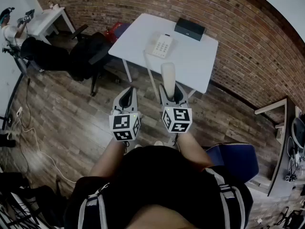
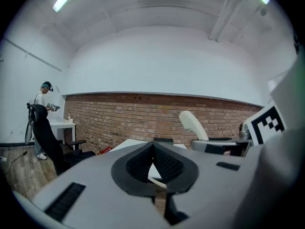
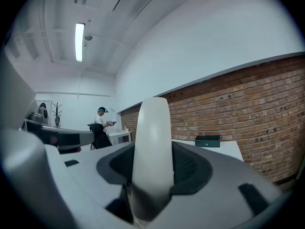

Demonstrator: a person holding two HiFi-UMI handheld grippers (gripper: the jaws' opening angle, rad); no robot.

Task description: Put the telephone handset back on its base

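The white telephone handset [image 1: 168, 75] stands upright between the jaws of my right gripper [image 1: 170, 90], which is shut on its lower part. In the right gripper view the handset [image 3: 152, 142] fills the jaw gap of the right gripper [image 3: 153, 162]. A coiled cord [image 1: 151, 78] runs from it up to the white telephone base [image 1: 162, 46] on the white table [image 1: 190, 63] ahead. My left gripper [image 1: 127, 95] hangs beside the right one, short of the table, with its jaws closed together and holding nothing. From the left gripper [image 2: 153, 146] view the handset [image 2: 193, 124] shows at the right.
A black box [image 1: 189, 28] lies at the table's far edge by the brick wall. A black office chair [image 1: 88, 51] stands left of the table. Another person [image 1: 9, 30] stands by a desk [image 1: 45, 18] at far left. Cables [image 1: 28, 132] trail on the wooden floor.
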